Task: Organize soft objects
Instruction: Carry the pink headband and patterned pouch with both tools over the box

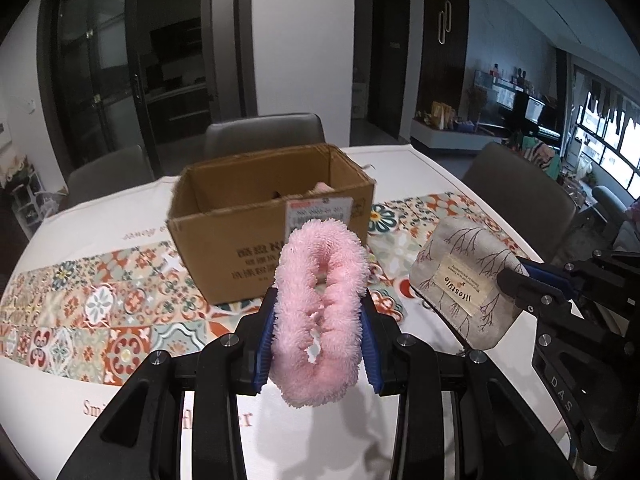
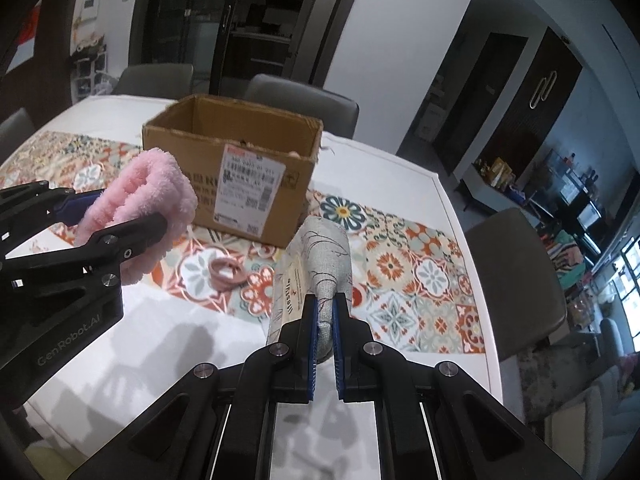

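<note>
1. Fluffy pink headband (image 1: 320, 312), squeezed into a narrow loop, held upright off the desk.
2. Grey fabric pouch (image 2: 326, 268) with branch print and beige label, lifted clear.
3. Pink hair ties (image 2: 227, 270) lie on the patterned runner.
4. Open cardboard box (image 1: 264, 216) stands behind.

Most of what lies inside the cardboard box (image 1: 256, 236) is hidden behind its front wall (only a pink scrap peeks over the rim). The fluffy pink headband (image 1: 320, 316) covers part of the shipping label (image 1: 316, 210), whose print is too small to read.

Each hand-held gripper (image 1: 318, 316) is black with blue ribbed pads (image 2: 314, 332) and silver screws.
</note>
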Demonstrator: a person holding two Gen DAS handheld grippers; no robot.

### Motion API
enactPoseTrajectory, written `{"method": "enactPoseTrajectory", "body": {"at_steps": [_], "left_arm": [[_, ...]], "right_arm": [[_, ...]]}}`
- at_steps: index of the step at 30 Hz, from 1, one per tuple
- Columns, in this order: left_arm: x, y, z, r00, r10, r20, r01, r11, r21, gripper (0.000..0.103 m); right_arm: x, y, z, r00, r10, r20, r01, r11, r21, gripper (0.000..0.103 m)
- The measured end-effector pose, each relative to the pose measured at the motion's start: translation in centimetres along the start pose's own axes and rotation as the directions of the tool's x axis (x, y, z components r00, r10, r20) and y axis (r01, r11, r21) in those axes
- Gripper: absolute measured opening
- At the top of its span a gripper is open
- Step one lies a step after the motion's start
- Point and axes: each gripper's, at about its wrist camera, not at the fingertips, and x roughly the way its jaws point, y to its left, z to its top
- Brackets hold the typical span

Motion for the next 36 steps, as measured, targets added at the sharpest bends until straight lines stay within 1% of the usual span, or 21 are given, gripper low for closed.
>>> {"method": "enactPoseTrajectory", "body": {"at_steps": [7,13,22,36], "left_arm": [[-1.1,1.4,1.5,0.998,0.046,0.033,-0.045,0.999,-0.012,0.032],[-2.0,2.4,2.7,0.993,0.089,0.072,-0.088,0.996,-0.013,0.03],[-2.9,3.9,4.6,0.987,0.112,0.117,-0.108,0.993,-0.036,0.028],[-2.2,5.6,7.8,0.975,0.142,0.17,-0.139,0.99,-0.029,0.028]], "right_arm": [[-0.3,0.5,1.7,0.998,0.029,0.061,-0.03,0.999,0.015,0.008],[-0.1,0.6,3.2,0.994,0.05,0.102,-0.053,0.998,0.032,0.008],[-0.2,0.8,5.5,0.983,0.079,0.167,-0.089,0.995,0.054,0.008],[0.1,0.6,9.0,0.963,0.078,0.257,-0.101,0.992,0.078,0.008]]}}
